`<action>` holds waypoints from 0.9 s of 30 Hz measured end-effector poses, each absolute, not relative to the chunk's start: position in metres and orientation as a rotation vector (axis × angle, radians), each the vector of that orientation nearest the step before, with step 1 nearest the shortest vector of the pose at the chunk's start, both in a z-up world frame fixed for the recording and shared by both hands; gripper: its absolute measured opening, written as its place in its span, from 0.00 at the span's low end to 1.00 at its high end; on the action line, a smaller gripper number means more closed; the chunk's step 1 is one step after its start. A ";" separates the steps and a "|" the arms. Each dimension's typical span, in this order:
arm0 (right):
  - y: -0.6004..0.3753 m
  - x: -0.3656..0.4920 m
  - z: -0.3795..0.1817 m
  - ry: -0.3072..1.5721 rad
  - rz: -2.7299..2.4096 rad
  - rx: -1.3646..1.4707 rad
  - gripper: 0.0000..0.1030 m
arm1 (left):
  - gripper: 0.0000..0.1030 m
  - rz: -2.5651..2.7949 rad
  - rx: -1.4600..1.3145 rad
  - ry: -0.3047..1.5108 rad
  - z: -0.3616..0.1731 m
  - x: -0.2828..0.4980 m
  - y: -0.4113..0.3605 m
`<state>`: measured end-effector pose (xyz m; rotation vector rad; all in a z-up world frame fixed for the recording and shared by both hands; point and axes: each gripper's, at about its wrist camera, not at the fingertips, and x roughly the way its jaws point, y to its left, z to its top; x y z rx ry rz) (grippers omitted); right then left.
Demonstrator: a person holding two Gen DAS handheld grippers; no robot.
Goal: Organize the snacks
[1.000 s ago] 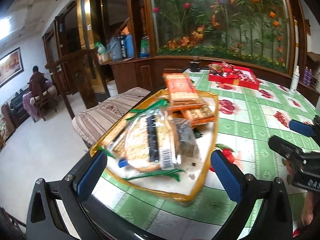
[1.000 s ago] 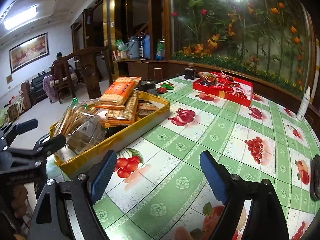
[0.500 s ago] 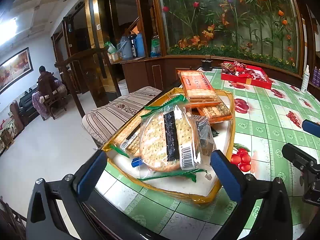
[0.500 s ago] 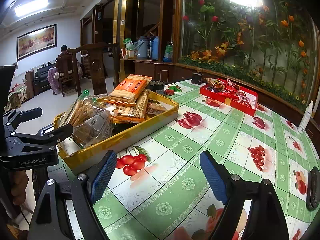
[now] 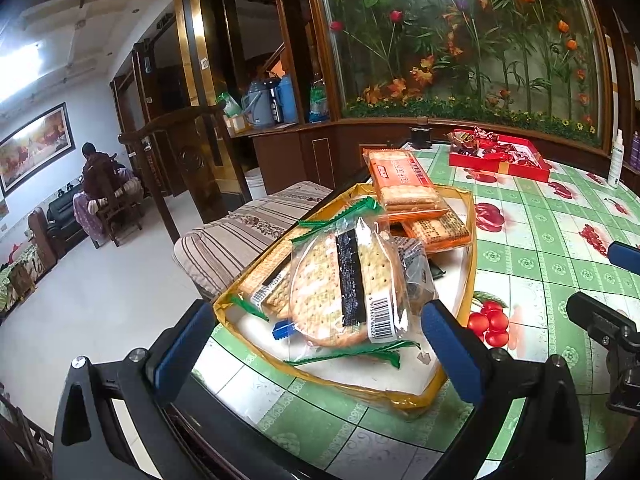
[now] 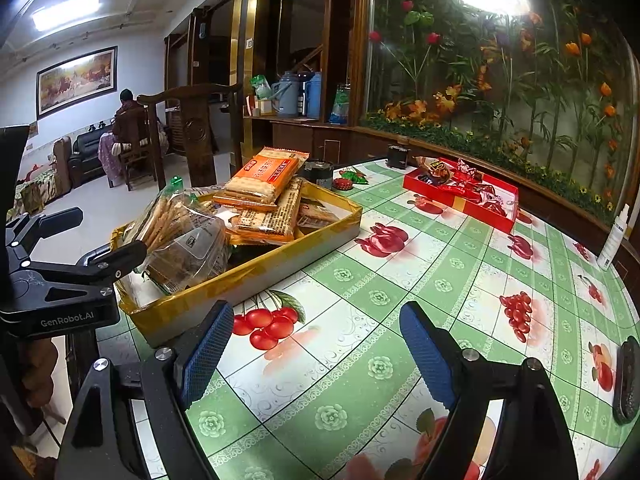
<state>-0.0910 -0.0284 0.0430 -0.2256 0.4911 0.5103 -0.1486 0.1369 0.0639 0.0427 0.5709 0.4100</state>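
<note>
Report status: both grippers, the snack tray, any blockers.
Left gripper open, empty, facing the clear cracker pack. Right gripper open over bare tablecloth. Yellow tray full, at the table edge. Nothing in the way.

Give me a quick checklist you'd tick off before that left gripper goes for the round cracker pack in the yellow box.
1. Left gripper open: ok.
2. Round cracker pack lies on top, nothing over it: ok.
3. Pack lines up between the left gripper's fingers: ok.
4. Right gripper open, over bare tablecloth, clear of the yellow box: ok.
5. Orange biscuit pack stacked farther back, apart from the cracker pack: ok.
6. Whether the wrapper will slip: cannot tell.
</note>
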 end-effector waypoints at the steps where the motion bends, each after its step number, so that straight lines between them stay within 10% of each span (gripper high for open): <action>1: -0.028 -0.091 0.043 0.491 0.510 -0.225 0.86 | 1.00 0.412 0.045 0.569 0.065 -0.149 0.137; 27: -0.029 -0.090 0.040 0.499 0.510 -0.227 0.86 | 1.00 0.423 0.073 0.540 0.069 -0.151 0.132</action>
